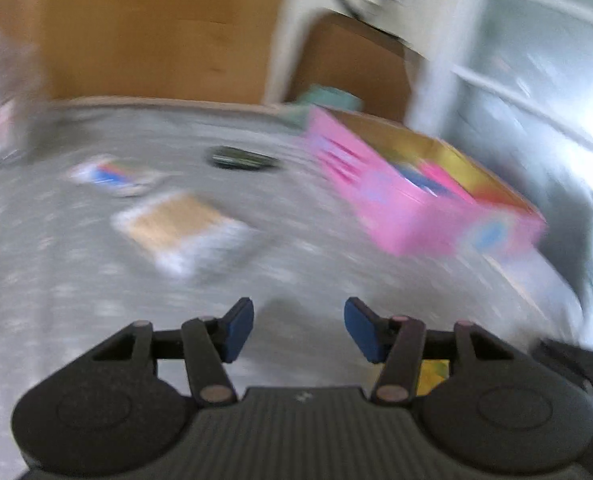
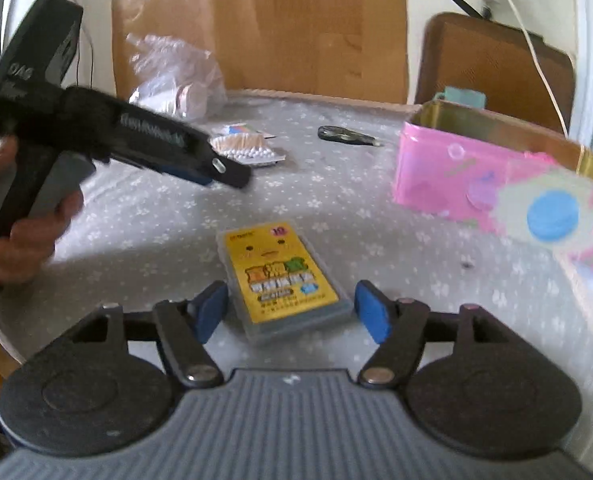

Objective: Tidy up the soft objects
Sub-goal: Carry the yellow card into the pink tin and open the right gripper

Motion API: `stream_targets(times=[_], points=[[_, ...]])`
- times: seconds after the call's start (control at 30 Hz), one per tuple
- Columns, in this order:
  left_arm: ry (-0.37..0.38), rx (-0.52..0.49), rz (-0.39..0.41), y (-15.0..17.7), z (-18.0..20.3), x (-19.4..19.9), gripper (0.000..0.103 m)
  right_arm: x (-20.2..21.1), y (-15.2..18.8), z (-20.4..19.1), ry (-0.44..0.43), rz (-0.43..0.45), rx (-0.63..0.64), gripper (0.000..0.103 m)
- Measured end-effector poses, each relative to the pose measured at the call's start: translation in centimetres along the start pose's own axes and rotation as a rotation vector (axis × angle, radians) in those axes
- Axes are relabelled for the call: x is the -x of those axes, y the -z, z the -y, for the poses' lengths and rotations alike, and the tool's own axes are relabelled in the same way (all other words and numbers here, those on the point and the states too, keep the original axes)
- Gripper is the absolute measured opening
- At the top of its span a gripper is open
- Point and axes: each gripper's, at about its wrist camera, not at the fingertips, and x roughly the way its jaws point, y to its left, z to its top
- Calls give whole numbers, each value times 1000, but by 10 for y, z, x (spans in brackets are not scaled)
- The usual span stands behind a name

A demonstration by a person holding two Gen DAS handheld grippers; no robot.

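Claws first: the right claw [image 2: 290, 310] stands spread wide at the bottom of its own view, nothing pinched, with the yellow pack [image 2: 282, 280] lying flat on the surface [image 2: 156, 216] just ahead, its near end reaching in between the blue pads [image 2: 370, 312]. That looks like the pick-up step, an approach to the pack. Next move, I'd say: slide forward so the pads flank the pack's long sides, then squeeze, and carry it to the pink box [image 2: 476, 184] sitting mid-right.

Further out, the right view catches the left claw [image 2: 232, 174] in profile at centre left, held by a hand [image 2: 28, 232], pointing toward a packet of cotton swabs [image 2: 244, 150]. Beyond that, scissors [image 2: 346, 135] and a plastic bag [image 2: 176, 74] near the far edge.

The left view is badly smeared. It shows the left claw partly open and empty, and it looks down into the pink box, where something blue lies inside; the right view sees only the box's outer wall.
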Motion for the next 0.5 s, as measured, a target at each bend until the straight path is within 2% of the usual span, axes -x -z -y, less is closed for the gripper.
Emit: stream_targets(times=[0.07,0.13,0.17,0.23,0.3,0.37,0.43,0.5], points=[[8,-74,-57,1,26,-7,52,1,2,0,-11,10,28,73],[-9,-87,-124,3,37,-15,53,3,6,3,-31,24,35,73],[-8,-87,-125,4,39,-14,54,4,8,6,-42,33,32,73],[20,-69,-150,5,41,-13,55,6,11,9,-54,53,33,63],[33,-55,-159,7,41,-12,53,8,12,12,-66,64,25,63],[77,-46,-177,9,47,-12,51,8,13,19,-78,82,12,63],[45,-72,-171,7,55,-13,52,12,13,24,-66,106,4,63],[54,-68,-158,-4,57,-14,50,16,7,26,-33,165,9,63]])
